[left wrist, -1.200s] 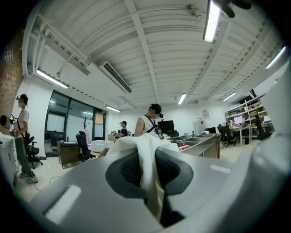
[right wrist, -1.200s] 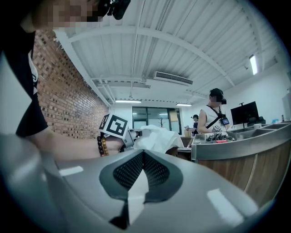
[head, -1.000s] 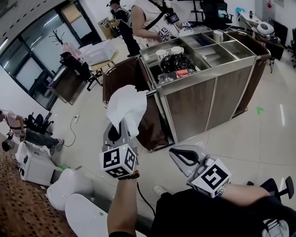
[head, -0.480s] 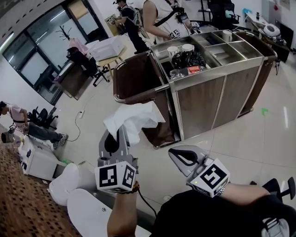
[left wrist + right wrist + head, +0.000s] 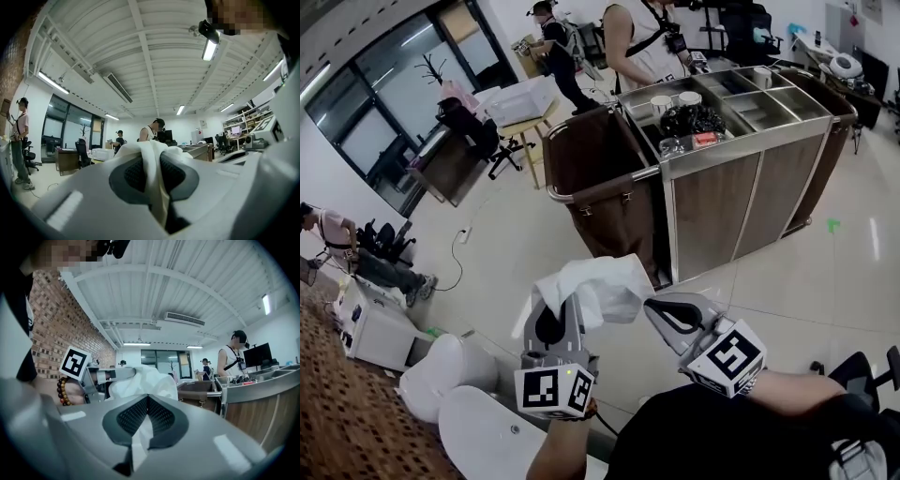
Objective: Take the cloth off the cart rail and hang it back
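Note:
A white cloth (image 5: pixel 598 284) hangs bunched from my left gripper (image 5: pixel 559 306), which is shut on it low in the head view. In the left gripper view the cloth (image 5: pixel 151 159) runs pinched between the two pads. My right gripper (image 5: pixel 655 306) sits just right of the cloth with its jaws together, and the cloth's edge reaches its tips. In the right gripper view the cloth (image 5: pixel 146 378) billows right behind the closed tips (image 5: pixel 147 399). The cart rail (image 5: pixel 595 190) is a chrome bar around a brown bag, well beyond both grippers and bare.
The steel cart (image 5: pixel 741 178) carries cups (image 5: pixel 673 99) and dark items on top. Two people (image 5: pixel 642 37) stand behind it. A desk with a chair (image 5: pixel 478 141) is at the back left. White rounded objects (image 5: pixel 455 375) lie by my left side.
My left gripper has carried the cloth down and back toward me, away from the cart, until it hangs beside the right gripper. The right gripper has stayed put.

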### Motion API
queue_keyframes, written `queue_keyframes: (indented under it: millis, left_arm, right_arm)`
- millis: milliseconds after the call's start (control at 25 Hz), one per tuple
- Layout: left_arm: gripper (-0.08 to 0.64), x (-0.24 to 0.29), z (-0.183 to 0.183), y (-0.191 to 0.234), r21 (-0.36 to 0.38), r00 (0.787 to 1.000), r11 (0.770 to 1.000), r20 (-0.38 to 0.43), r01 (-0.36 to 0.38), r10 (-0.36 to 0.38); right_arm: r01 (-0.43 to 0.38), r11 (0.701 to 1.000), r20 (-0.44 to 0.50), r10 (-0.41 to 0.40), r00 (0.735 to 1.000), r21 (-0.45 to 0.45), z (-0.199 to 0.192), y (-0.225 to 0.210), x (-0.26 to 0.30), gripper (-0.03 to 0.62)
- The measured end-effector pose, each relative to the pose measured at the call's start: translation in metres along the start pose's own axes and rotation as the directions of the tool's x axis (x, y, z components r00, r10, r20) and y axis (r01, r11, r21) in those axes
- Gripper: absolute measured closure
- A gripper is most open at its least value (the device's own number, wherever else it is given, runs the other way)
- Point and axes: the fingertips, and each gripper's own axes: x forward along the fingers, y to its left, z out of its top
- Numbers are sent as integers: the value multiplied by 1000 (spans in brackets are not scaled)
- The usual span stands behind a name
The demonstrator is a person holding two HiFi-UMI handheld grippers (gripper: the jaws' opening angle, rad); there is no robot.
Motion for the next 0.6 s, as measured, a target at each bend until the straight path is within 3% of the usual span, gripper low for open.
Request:
queue_keyframes:
  millis: [160,320,480,600]
  left_arm:
    - [528,-21,-19,6,-32,1000,999,-24,16,-16]
    - [528,-35,-35,6,-61,998,998,-48,30,-33]
    - [528,-46,-50,9,-73,997,997,-64,34,-39]
    - [528,-51,-57,9,-66,997,997,-73,33,-38]
  right_arm:
    - [25,1000,-12,-25,1000,-7,-2,16,7,592]
    - [32,989,40,-26,999,-142,-2,17,14,592]
    - [65,998,-31,-66,997,-16,-8,29,15,592]
    - [81,997,-39,-82,996,-16,-10,30,15,592]
